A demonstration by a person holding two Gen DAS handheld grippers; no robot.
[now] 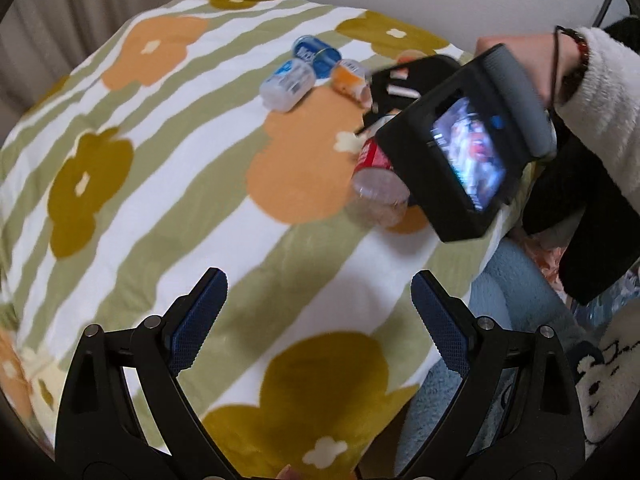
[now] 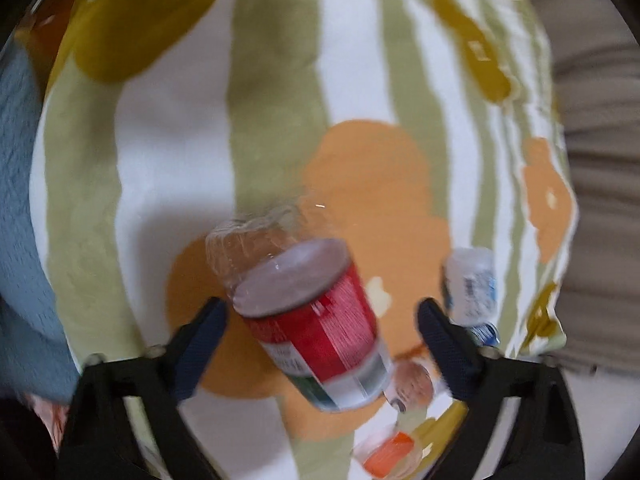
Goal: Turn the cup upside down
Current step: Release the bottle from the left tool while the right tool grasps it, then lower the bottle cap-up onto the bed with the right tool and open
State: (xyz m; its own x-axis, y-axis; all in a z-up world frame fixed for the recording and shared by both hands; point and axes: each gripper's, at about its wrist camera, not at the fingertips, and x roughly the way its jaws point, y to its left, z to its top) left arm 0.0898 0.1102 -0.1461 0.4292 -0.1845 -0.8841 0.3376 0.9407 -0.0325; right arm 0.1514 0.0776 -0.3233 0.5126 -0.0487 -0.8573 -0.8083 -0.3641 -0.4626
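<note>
Red-labelled cup [image 2: 312, 320] tilted on floral cloth [image 2: 176, 152], between wide right tongs [image 2: 322, 316] untouched, left tongs [image 1: 319, 294] wide, empty

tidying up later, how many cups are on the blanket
4 that I can see. A red cup lies by the right gripper; a white and blue cup, a dark blue cup and an orange cup cluster behind. More may be hidden.

Cup [image 2: 308, 320] motion-blurred — label unreadable — right gripper's [image 1: 384, 92] fingertips smeared.
</note>
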